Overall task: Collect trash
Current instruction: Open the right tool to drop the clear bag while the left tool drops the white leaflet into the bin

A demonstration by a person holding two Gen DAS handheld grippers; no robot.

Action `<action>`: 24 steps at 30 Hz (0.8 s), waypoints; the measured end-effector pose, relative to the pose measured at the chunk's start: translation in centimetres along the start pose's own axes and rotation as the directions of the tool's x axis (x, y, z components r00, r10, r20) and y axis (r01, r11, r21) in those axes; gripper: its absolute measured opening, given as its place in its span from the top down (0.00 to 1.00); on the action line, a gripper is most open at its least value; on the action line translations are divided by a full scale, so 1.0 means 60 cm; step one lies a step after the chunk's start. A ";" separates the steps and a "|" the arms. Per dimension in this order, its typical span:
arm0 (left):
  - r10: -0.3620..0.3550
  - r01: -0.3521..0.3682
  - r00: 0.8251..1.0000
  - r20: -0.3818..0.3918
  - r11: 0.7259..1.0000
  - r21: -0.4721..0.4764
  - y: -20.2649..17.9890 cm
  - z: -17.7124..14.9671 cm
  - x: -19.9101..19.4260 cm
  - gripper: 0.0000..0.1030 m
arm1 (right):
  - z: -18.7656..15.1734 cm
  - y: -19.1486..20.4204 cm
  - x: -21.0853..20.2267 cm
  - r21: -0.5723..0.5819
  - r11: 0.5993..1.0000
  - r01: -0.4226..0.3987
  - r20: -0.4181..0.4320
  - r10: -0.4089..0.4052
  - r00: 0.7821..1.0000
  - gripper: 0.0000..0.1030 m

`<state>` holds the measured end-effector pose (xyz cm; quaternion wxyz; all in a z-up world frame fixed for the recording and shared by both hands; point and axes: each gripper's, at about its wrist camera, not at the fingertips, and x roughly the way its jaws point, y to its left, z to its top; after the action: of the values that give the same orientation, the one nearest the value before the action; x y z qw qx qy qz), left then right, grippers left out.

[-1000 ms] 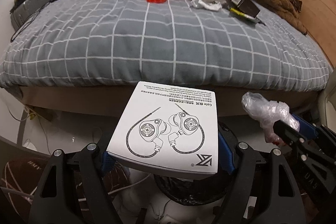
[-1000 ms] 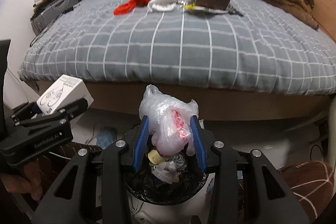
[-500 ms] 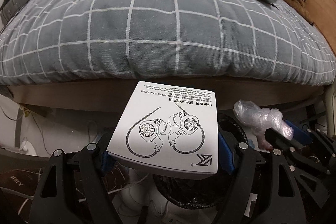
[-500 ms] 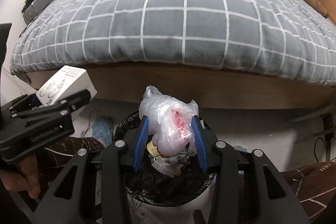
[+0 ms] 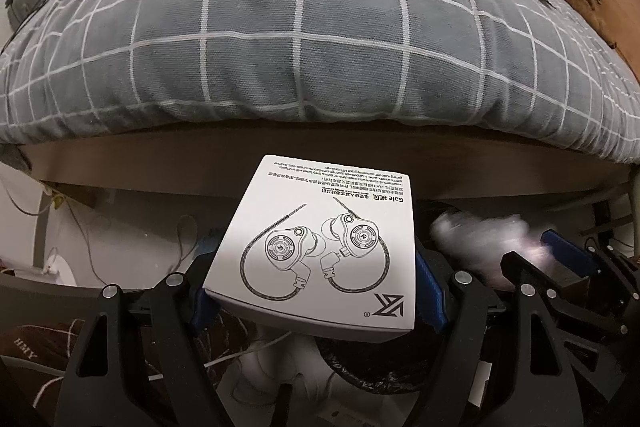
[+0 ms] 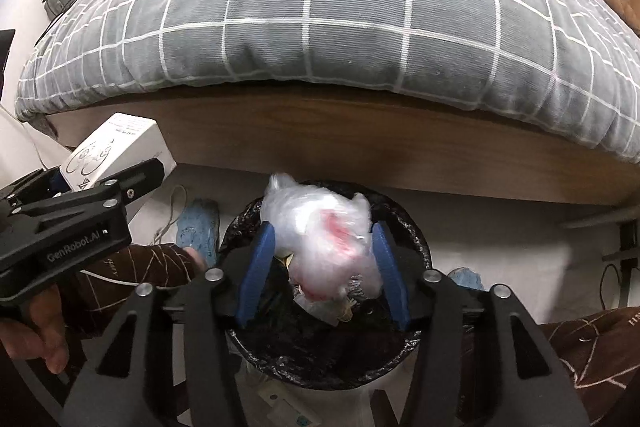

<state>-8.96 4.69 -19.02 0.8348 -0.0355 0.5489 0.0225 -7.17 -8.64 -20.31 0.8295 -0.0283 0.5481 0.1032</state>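
Now: both grippers over the bin [image 6: 416, 239], beside the bed [image 6: 320, 7].
Right gripper [image 6: 322, 267] jaws opening, blurred bag [image 6: 324, 227] between them above the bin liner (pads look clear of it). Left gripper [image 5: 316, 279] pinches the box [image 5: 320, 247] flat between its blue pads, slightly left of the bin.

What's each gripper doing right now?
Left gripper: closed on the white earphone box.
Right gripper: jaws opening, clear plastic bag between them and blurred, over the black-lined bin.
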 end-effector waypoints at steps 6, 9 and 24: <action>-0.011 0.011 1.000 0.001 1.000 0.011 -0.018 0.007 -0.002 0.27 | 0.011 -0.014 -0.020 0.018 0.999 0.029 0.047 -0.029 0.998 0.28; -0.015 0.015 1.000 -0.002 1.000 0.019 -0.040 0.012 -0.013 0.27 | 0.012 -0.026 -0.032 0.008 0.999 0.051 0.075 -0.051 0.996 0.23; -0.069 0.071 0.997 -0.025 0.991 0.111 -0.171 0.008 -0.019 0.27 | -0.010 -0.142 -0.089 0.114 0.990 0.088 0.134 -0.103 0.986 0.12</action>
<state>-8.18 -5.51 -17.42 0.8301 -0.0081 0.5563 -0.0379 -8.00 -17.79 -16.20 0.8703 -0.0025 0.4913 0.0354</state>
